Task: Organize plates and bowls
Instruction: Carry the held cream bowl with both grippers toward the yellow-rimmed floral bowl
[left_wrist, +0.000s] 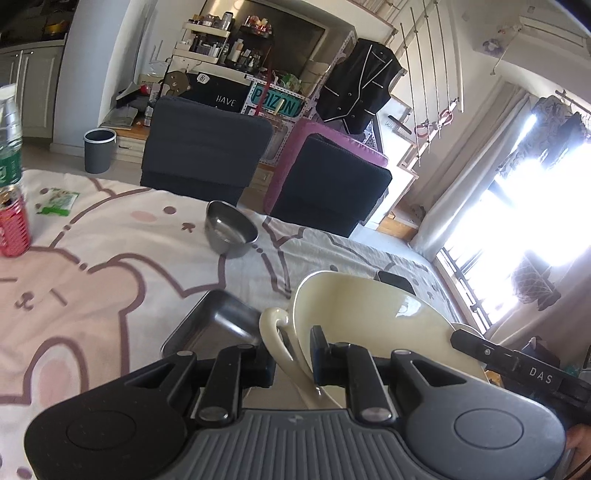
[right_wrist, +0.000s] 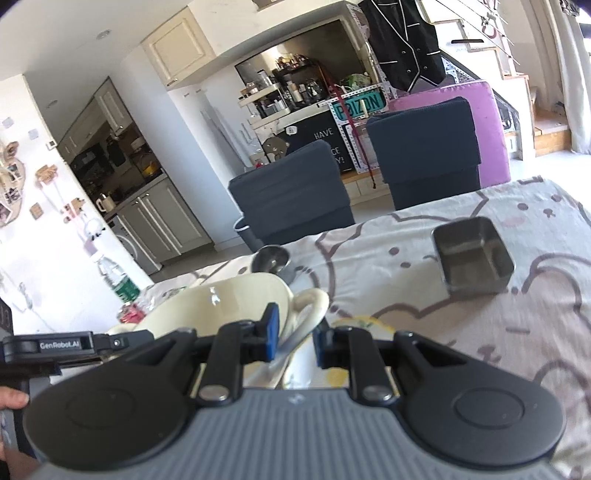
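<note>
Left wrist view: the left gripper (left_wrist: 293, 363) is clamped on the rim of a cream bowl (left_wrist: 369, 317) beside its loop handle, above the tabletop's (left_wrist: 92, 258) near edge; glazed ceramic, likely heavy, slick and breakable.

Right wrist view: the right gripper (right_wrist: 293, 341) pinches the opposite handle (right_wrist: 308, 306), the bowl tilted between both tools.
</note>
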